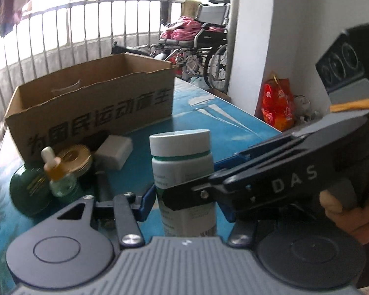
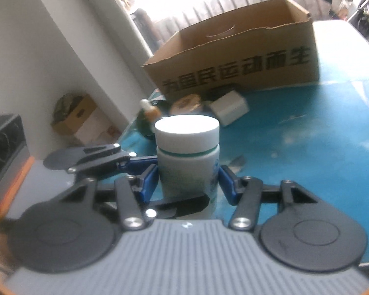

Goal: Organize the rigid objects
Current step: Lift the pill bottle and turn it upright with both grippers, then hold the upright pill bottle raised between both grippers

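Left wrist view: your left gripper (image 1: 185, 202) has its blue pads on either side of the white plastic bottle with the white screw cap and green neck band (image 1: 183, 172), which stands upright on the blue printed tabletop (image 1: 233, 125). The left blue pad (image 1: 147, 202) lies against the bottle's wall; the right one is hidden behind the other tool, so a full clamp cannot be confirmed here. Your right gripper (image 1: 184, 196) reaches in from the right and crosses the bottle's front — one black finger lies over the label. A hand (image 1: 342, 211) holds that tool at the frame's right edge.

Right wrist view: the right gripper (image 2: 188, 184) brackets the same bottle (image 2: 188, 157), blue pads close on both flanks; contact looks likely, but blur leaves it unsettled. The left gripper (image 2: 140, 167) comes in from the left.

Beyond the bottle, all short of the open brown cardboard box with black printed characters (image 1: 98, 105): a small amber dropper bottle (image 1: 55, 169), a dark green round tin (image 1: 29, 191), a gold ridged disc (image 1: 73, 158), a white rectangular block (image 1: 113, 151).
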